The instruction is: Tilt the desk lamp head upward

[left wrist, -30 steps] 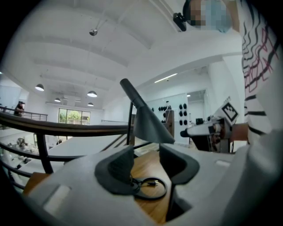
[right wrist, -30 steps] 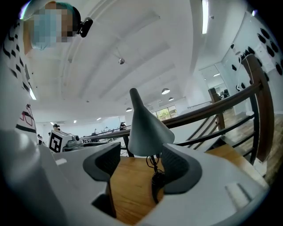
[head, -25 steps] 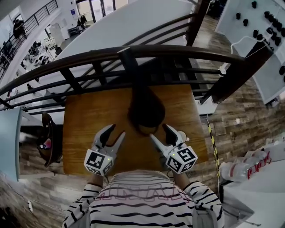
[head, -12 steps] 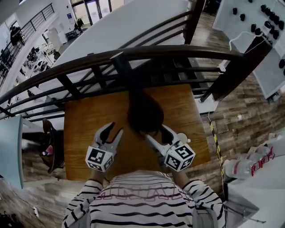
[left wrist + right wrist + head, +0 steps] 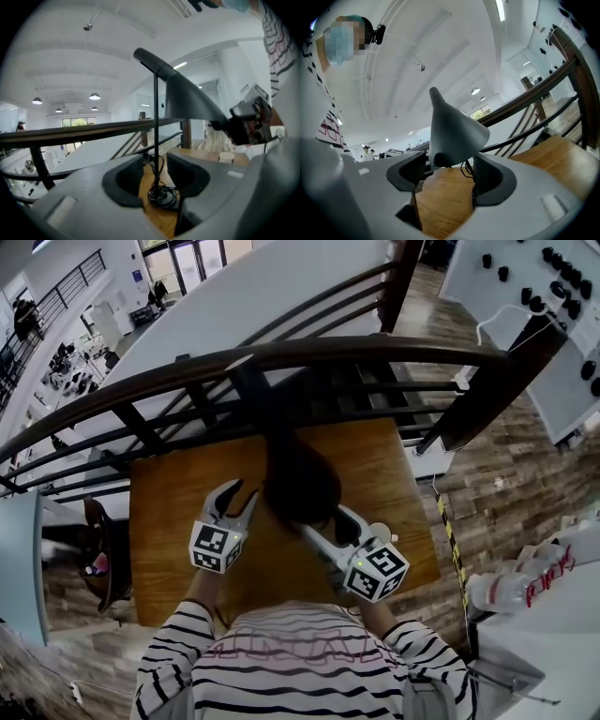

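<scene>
At the middle of the wooden bench (image 5: 178,512), just in front of the dark railing (image 5: 281,357), the desk lamp head (image 5: 300,486) faces downward between the two claws. Left claw (image 5: 241,493) — jaws apart, having just been closing — frames the thin lamp stem (image 5: 155,117) and coiled cable (image 5: 161,194), touching neither. Right claw (image 5: 326,519) — jaws spread — straddles the lower rim of the cone-shaped head, with no pad seen pressing on it.

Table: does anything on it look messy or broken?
Only the lamp cord: it lies in a loose tangle at the foot of the lamp stem on the wooden table. Nothing looks spilled or broken.
</scene>
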The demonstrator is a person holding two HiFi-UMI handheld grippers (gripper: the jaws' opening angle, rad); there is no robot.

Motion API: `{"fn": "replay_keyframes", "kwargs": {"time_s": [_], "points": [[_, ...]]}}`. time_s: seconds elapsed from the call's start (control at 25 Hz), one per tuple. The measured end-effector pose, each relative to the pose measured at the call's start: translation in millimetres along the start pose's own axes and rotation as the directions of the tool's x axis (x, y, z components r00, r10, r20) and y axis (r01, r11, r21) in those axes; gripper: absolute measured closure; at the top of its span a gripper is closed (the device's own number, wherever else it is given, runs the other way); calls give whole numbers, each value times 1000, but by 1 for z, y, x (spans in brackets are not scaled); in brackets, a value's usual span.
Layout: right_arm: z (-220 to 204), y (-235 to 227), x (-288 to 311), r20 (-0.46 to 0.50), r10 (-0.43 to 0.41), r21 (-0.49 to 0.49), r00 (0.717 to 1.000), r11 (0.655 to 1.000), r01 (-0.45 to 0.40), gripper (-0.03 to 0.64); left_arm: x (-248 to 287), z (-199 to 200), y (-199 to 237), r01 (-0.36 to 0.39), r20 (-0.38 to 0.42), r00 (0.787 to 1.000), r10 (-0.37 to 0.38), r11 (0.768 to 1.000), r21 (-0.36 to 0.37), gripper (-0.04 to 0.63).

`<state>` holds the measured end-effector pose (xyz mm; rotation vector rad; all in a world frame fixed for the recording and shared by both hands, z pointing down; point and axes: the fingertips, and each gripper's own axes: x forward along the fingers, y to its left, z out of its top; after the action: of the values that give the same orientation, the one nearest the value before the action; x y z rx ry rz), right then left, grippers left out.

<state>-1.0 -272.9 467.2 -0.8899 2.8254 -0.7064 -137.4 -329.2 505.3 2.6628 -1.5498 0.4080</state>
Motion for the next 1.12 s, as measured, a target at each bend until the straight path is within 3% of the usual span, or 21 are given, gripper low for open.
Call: {"fn": "replay_keyframes", "kwargs": {"time_s": [0.24,0.36,0.72,0.92,1.0,1.12], "points": [[4,5,-5,19,10,23,1000,1000,-11,302,32,-18,-19,85,-86,993,-78,993,77,430],[7,8,-8,31,5,18,999,1000,-6,304,37,-23,-25,118,-114,988,-108,990,77,402],[29,27,-34,58,2,-30,998,1000,0,305,56,-22,-16,52,-67,996,-50,998,32,387],[46,37,-49,87,1,-65,996,998,4,306,73,-6,-18,52,-15,999,-52,999,14,399],[52,40,-54,97,1,-79,995,997,6,306,77,-3,-15,34,-17,999,-34,999,3,414],[61,44,-60,114,0,-97,993,995,11,305,78,3,-8,-3,-1,1000,3,1000,-28,499]]}}
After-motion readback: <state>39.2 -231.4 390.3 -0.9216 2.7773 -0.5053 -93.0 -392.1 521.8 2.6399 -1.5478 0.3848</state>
